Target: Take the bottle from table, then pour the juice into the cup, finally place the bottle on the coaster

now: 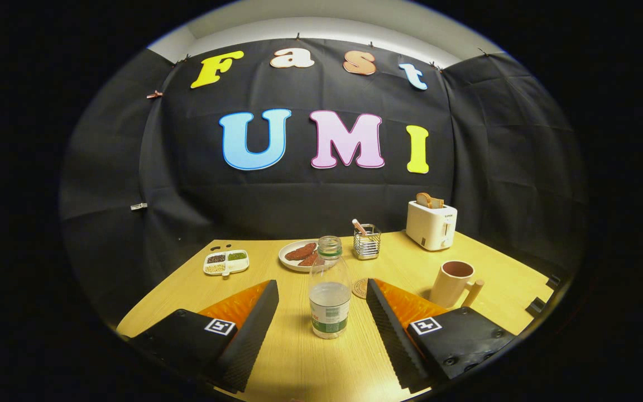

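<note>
A clear plastic bottle (329,290) without a cap stands upright on the wooden table (299,357), partly filled with pale liquid and wearing a green label. It stands between my two fingertips, with a gap on each side. My gripper (321,291) is open, its black ribbed pads (254,324) touching nothing. A beige cup (453,283) with a wooden handle stands beyond the right finger. A round cork coaster (360,288) lies just behind the bottle, partly hidden by the right finger.
Behind the bottle lies a white plate (291,258) with brown food, beside it a wire holder (366,242). A white toaster (431,223) with bread stands at the back right. A small divided dish (226,262) of grains sits at the back left.
</note>
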A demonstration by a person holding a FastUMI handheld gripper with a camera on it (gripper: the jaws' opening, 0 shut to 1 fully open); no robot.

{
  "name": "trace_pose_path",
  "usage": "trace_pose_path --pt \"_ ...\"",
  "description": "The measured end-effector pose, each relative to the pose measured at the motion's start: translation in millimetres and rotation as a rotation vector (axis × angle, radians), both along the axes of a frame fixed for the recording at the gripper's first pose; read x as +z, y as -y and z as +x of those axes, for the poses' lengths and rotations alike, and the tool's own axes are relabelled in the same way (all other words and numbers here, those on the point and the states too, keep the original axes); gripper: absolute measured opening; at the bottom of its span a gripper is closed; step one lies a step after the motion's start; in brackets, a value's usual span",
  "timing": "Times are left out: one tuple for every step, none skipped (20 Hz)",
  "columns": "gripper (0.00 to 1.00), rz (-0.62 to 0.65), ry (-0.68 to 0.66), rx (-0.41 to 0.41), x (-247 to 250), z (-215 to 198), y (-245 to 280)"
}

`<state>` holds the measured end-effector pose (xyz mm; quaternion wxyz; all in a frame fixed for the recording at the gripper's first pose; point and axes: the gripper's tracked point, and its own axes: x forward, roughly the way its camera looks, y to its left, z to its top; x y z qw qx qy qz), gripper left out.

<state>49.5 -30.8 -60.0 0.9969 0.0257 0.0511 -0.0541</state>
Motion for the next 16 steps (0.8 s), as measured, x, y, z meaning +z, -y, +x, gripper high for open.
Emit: trace_pose_path --pt "0.98 0.008 -0.006 0.000 -5 3 0" --pt "0.98 0.015 -0.010 -0.010 -11 5 3" --pt "0.97 0.021 -0.013 -0.016 -15 8 4" --pt "0.98 0.029 -0.025 -0.020 -21 12 5" --pt "0.98 0.034 -0.035 -0.024 -28 16 4" --pt "0.98 0.035 -0.042 -0.029 -34 20 4" --pt "0.98 0.034 -0.049 -0.031 -39 24 5" --pt "0.99 0.030 -0.057 -0.029 -45 27 4" --pt "1.00 0.025 -0.065 -0.026 -49 30 3" --pt "1.00 0.016 -0.075 -0.024 -55 34 3" --pt "1.00 0.004 -0.083 -0.025 -60 36 4" --pt "1.00 -0.006 -0.091 -0.028 -66 38 5" --pt "1.00 -0.013 -0.096 -0.030 -70 41 6" --pt "1.00 -0.021 -0.103 -0.034 -73 44 7" --pt "1.00 -0.030 -0.111 -0.045 -77 47 10" --pt "1.00 -0.036 -0.111 -0.048 -78 51 12"
